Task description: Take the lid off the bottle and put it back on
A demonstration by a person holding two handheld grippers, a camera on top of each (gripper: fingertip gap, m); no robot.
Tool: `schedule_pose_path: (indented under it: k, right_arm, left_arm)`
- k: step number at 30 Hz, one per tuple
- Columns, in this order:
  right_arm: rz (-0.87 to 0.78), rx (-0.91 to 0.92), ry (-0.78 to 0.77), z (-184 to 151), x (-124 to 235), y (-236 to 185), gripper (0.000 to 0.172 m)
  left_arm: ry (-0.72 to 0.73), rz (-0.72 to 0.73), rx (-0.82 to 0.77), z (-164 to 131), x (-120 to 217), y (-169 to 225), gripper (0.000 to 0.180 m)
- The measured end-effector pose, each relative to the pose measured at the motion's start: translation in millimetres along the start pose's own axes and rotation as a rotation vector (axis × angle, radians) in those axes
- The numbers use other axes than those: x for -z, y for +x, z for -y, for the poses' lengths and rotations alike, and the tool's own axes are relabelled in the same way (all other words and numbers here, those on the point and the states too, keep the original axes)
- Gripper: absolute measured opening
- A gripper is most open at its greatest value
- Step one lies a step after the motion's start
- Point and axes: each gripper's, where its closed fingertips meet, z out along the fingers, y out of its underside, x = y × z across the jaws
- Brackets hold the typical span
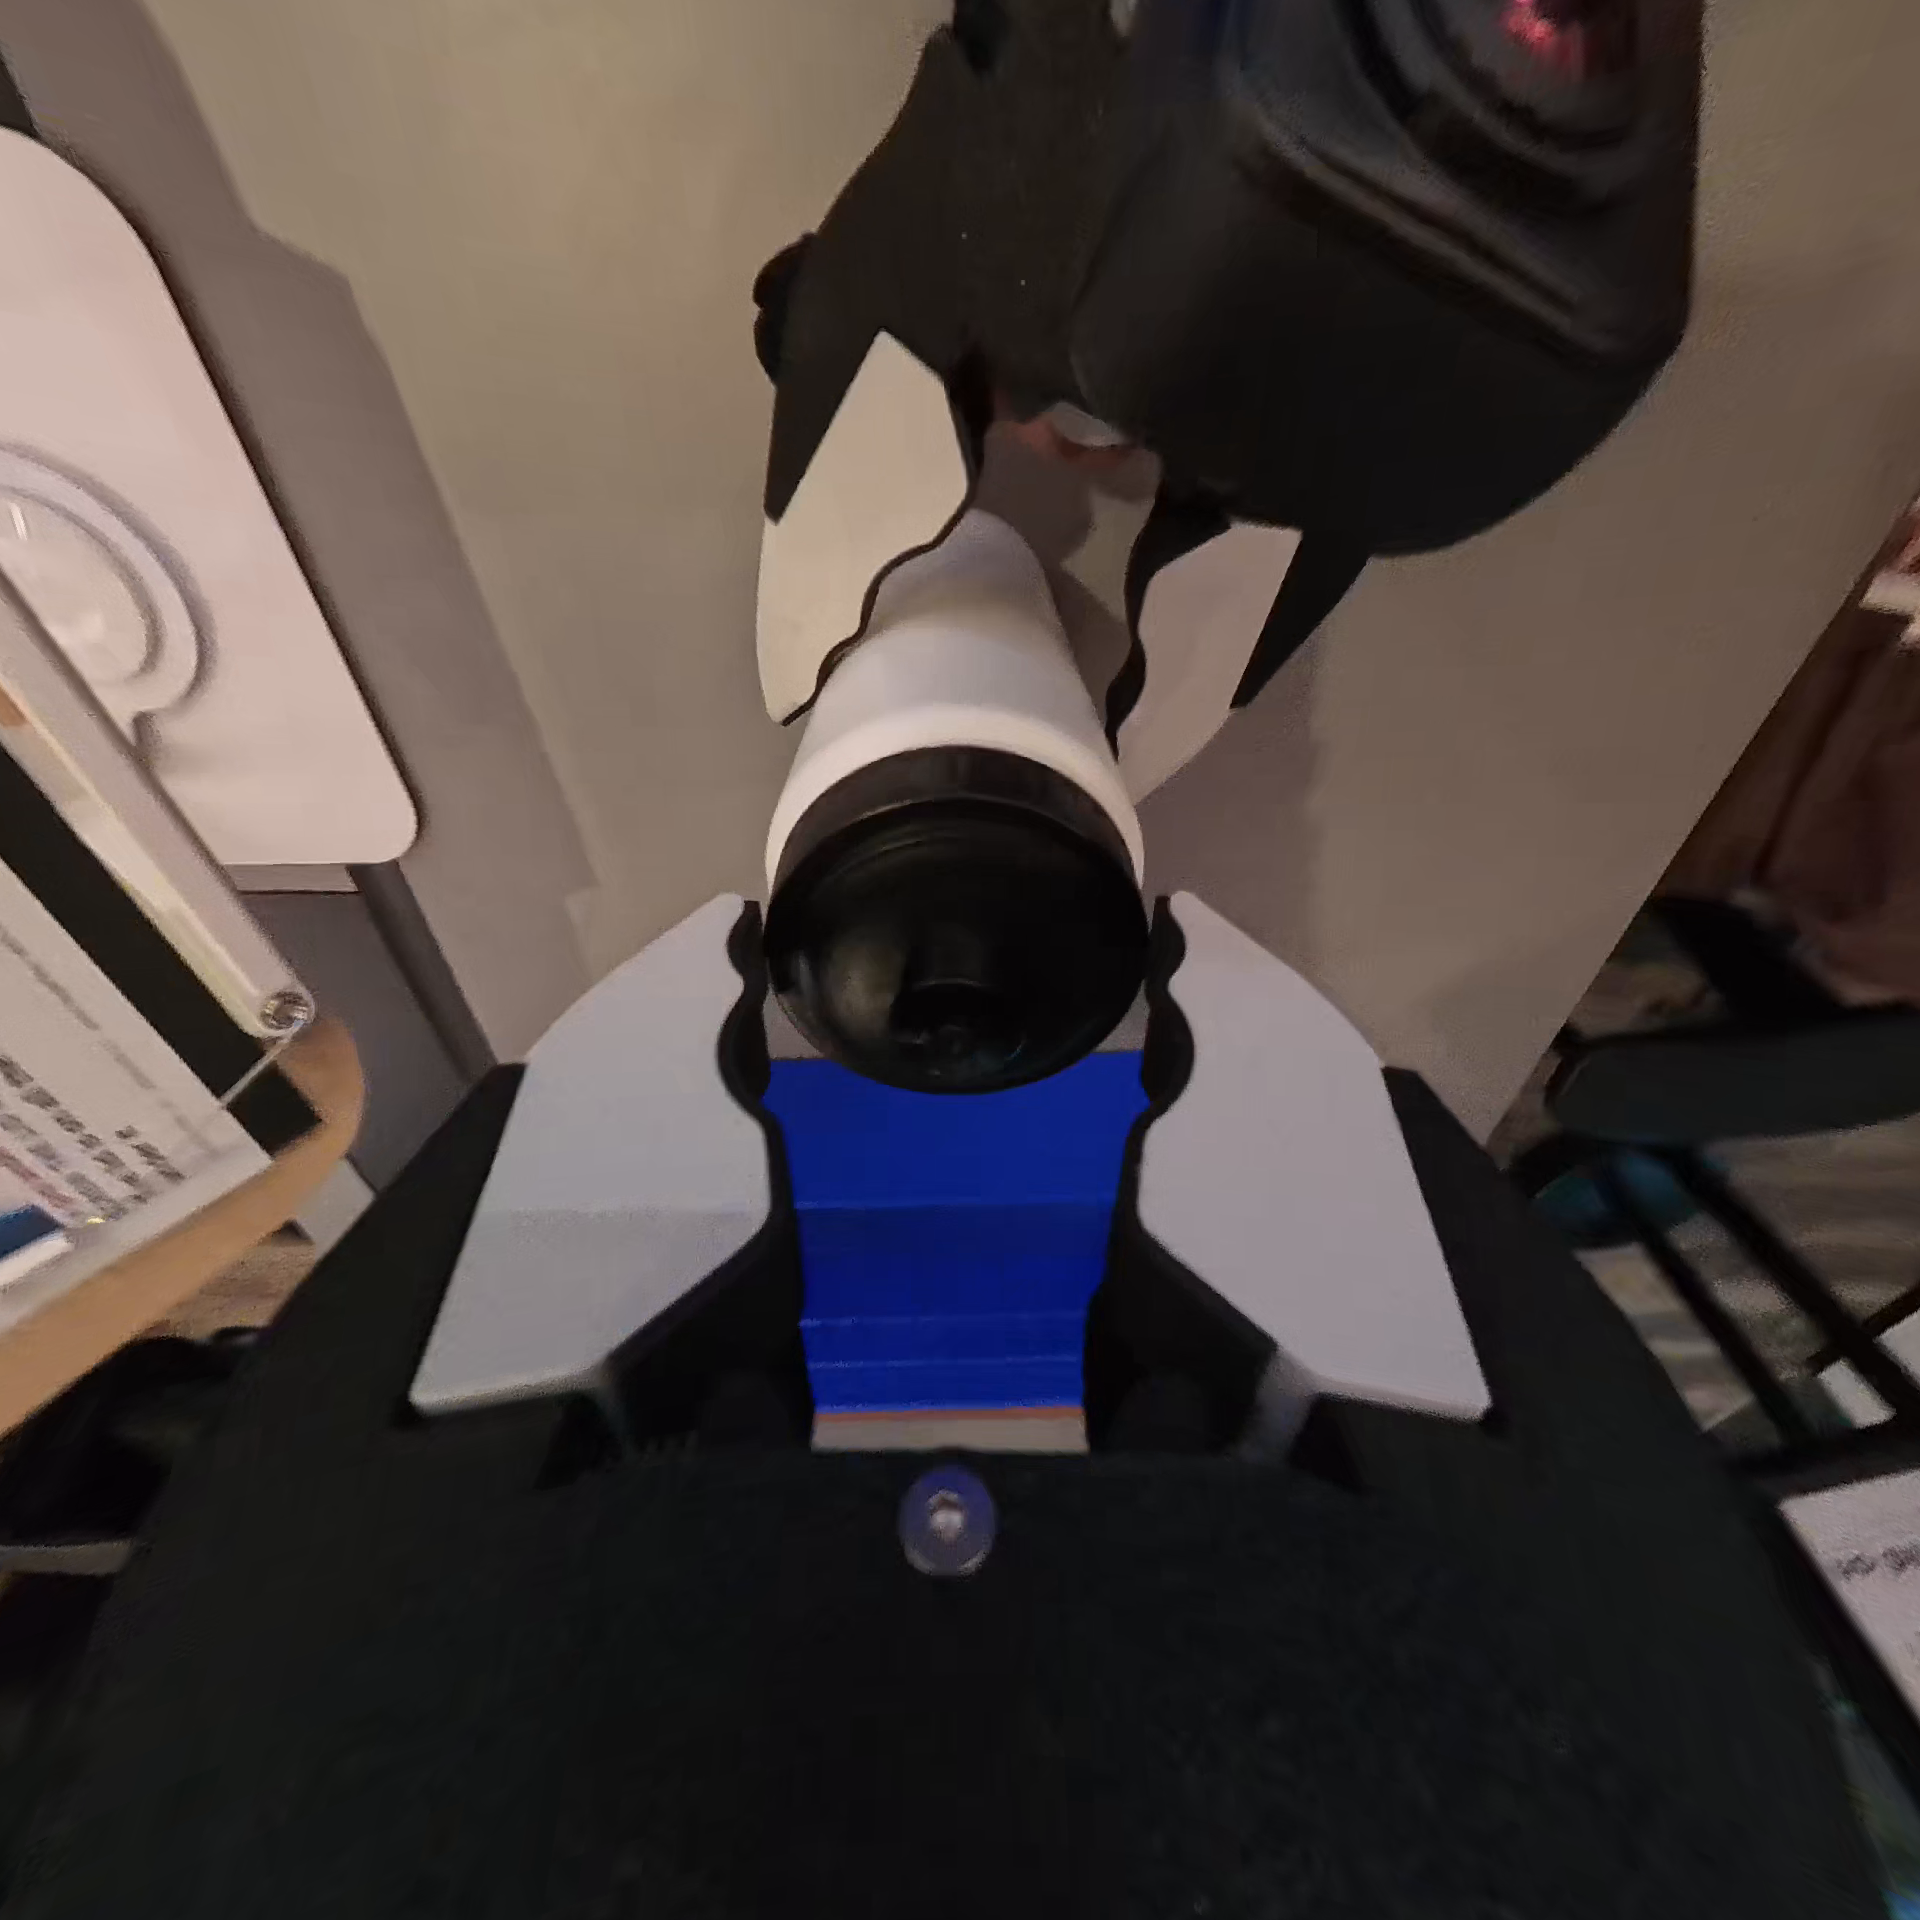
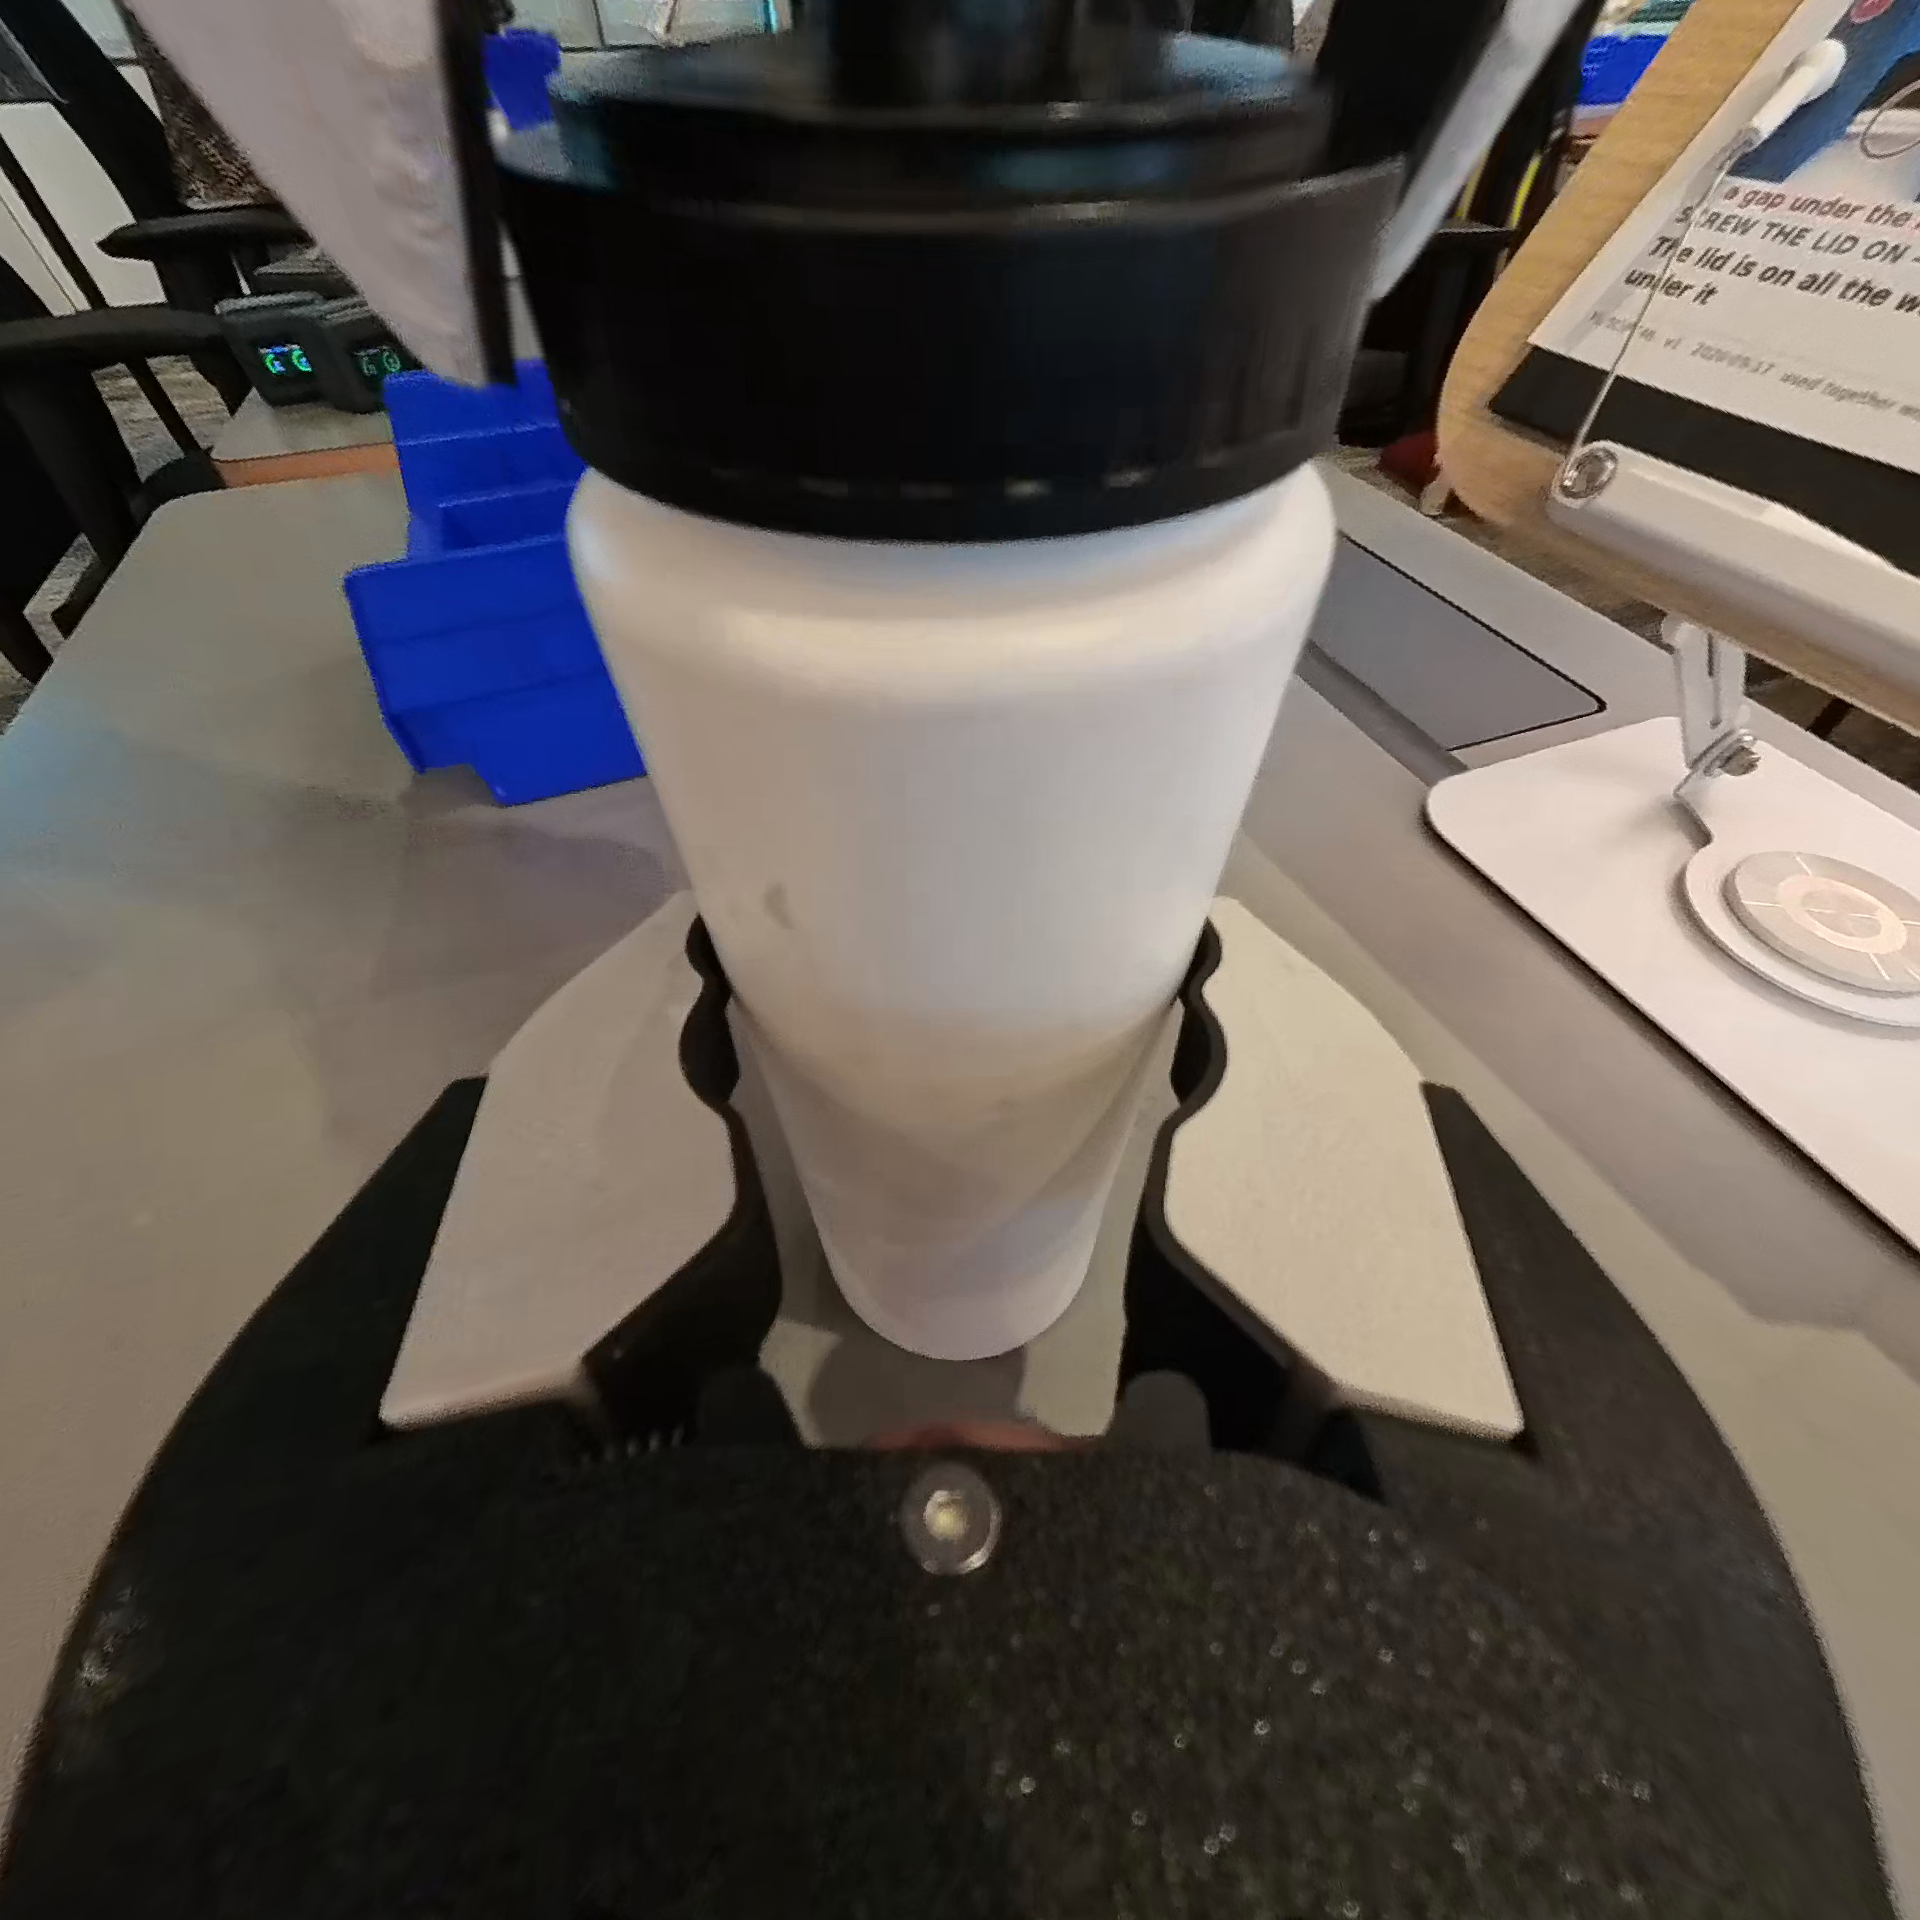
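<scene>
Holding the white bottle (image 2: 935, 831) in your right hand-held gripper (image 2: 951, 997), your left hand-held gripper (image 1: 956, 966) squeezes the black lid (image 1: 954, 925), still on.

Printed white instruction sheet (image 2: 1766, 281) on a tilted wooden stand: bold black lines above smaller grey print. Same sheet (image 1: 94, 1132), blurred. White printed card (image 1: 1870, 1590), illegible. Small dark devices (image 2: 286, 358), green glowing symbols.
</scene>
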Motion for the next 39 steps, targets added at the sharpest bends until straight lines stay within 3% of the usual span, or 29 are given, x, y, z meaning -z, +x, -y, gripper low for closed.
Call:
schedule_pose_path:
  k: [5,8,11,16,21,25,27,29,39]
  right_arm:
    - [-0.005,-0.003,-0.008,-0.3,0.1,0.7,0.083]
    - [-0.01,-0.003,-0.007,0.0,-0.5,0.6,0.083]
    - [-0.018,-0.003,-0.011,0.1,-1.1,0.7,0.083]
    - [-0.035,-0.008,-0.012,0.8,-2.9,0.8,0.083]
    - [-0.038,-0.008,-0.018,0.6,-3.0,0.8,0.083]
    - [-0.038,-0.009,-0.019,0.4,-2.7,0.7,0.083]
    - [-0.037,-0.009,-0.018,0.4,-2.4,0.6,0.083]
    - [-0.037,-0.01,-0.017,0.3,-2.5,0.7,0.083]
    - [-0.027,-0.008,-0.009,0.3,-2.2,0.5,0.083]
  left_arm:
    - [0.075,-0.034,0.065,11.8,6.4,3.0,0.07]
    - [0.179,-0.011,0.181,17.1,19.6,4.7,0.088]
    - [0.276,0.055,0.402,19.6,29.9,-0.2,0.097]
    - [0.329,0.091,0.933,2.3,26.3,-3.6,0.1]
    - [0.309,0.123,1.132,-9.9,13.2,-13.1,0.094]
    - [0.295,0.078,1.142,0.4,5.5,-12.4,0.09]
    - [0.27,0.078,1.122,1.6,1.7,-12.2,0.07]
    - [0.261,0.068,1.077,2.7,0.2,-11.9,0.068]
    - [0.19,0.023,0.421,4.5,-2.7,-4.8,0.07]
